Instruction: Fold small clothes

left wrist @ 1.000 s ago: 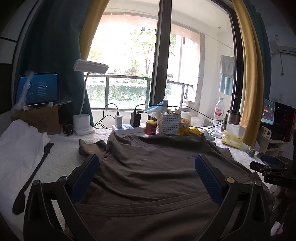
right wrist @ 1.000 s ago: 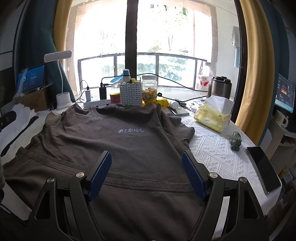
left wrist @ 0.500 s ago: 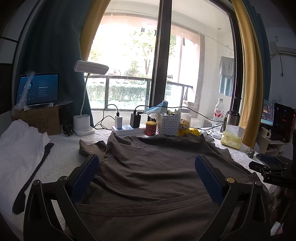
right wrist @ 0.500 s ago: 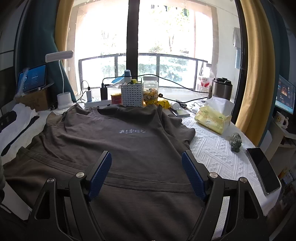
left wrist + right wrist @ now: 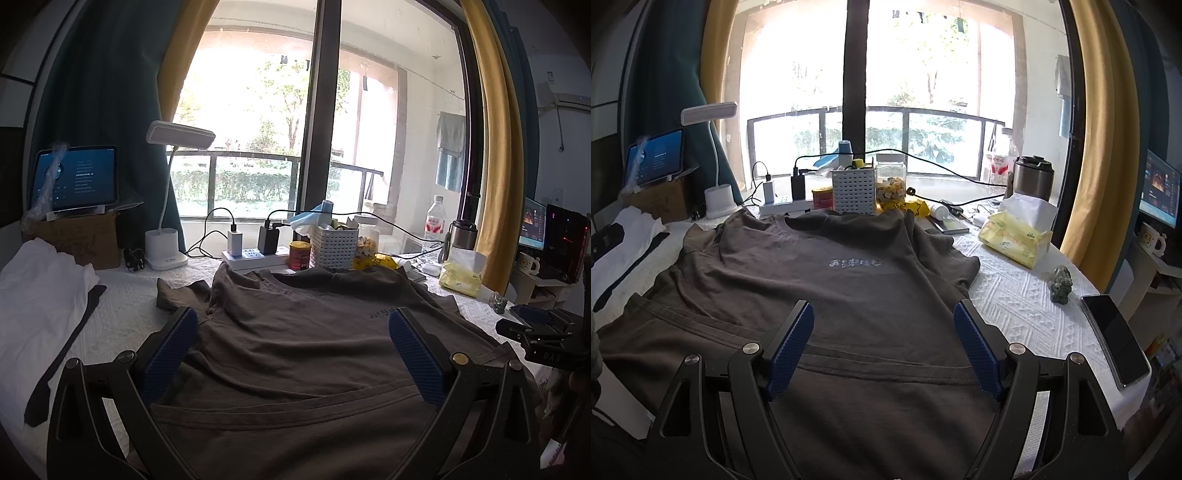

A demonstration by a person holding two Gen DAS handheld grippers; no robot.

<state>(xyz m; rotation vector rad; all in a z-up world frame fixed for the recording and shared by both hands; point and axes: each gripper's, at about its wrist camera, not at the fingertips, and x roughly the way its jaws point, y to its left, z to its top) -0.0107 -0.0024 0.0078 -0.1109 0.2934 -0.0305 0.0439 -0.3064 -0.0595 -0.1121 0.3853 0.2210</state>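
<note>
- White-clothed surface (image 5: 1015, 295) carries a brown shirt (image 5: 849, 280) spread flat, collar at 12 o'clock, hem nearest both tongs.
- Left tongs (image 5: 291, 354) and right tongs (image 5: 882, 343) gape wide, empty, above the hem.
- Shirt's long axis runs 6 to 12; neither hand looks clearly nearer.

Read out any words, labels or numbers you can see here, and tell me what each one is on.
"DA3", roughly: right gripper body.
T-shirt chest print: pale characters, unreadable.
Tablet screen: lines too small.
Water bottle label: red, unreadable.
Tissue pack logo: blurred.
Red can: blurred.
</note>
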